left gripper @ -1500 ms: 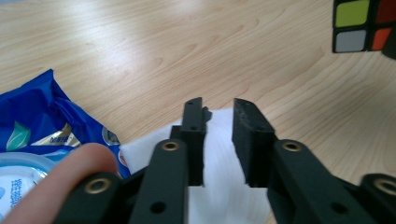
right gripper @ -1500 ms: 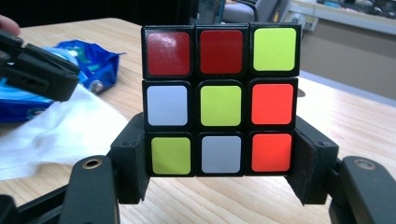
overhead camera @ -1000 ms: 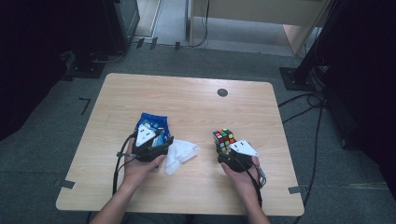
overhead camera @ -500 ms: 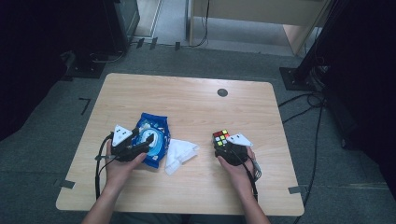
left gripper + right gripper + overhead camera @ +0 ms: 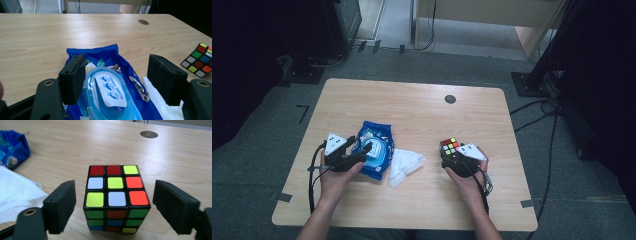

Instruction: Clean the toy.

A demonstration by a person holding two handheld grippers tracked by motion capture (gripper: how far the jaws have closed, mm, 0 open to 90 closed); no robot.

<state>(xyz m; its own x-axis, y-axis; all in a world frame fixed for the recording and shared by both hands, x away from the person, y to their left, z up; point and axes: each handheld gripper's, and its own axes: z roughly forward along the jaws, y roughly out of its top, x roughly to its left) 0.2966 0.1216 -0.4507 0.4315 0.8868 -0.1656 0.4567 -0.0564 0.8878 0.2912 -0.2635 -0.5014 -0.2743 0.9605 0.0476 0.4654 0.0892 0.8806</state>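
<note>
Multicoloured plastic puzzle cube (image 5: 116, 200) framed btwn R gripper (image 5: 122, 206) jaws, just opened, pads clear. L gripper (image 5: 125, 80) also just opened, astride blue plastic wipes pack (image 5: 112, 92), left of cube, ungripped.

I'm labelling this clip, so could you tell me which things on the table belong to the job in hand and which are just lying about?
In hand: wet-wipe pack, white wipe, puzzle cube.
Lying about: cable hole cover, tape marks.

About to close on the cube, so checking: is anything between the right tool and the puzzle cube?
Nothing visible is. The puzzle cube sits on the table between the right tool's open jaws, which have just been opening, with a gap at each side. The white tissue lies off to one side, clear of them.
</note>
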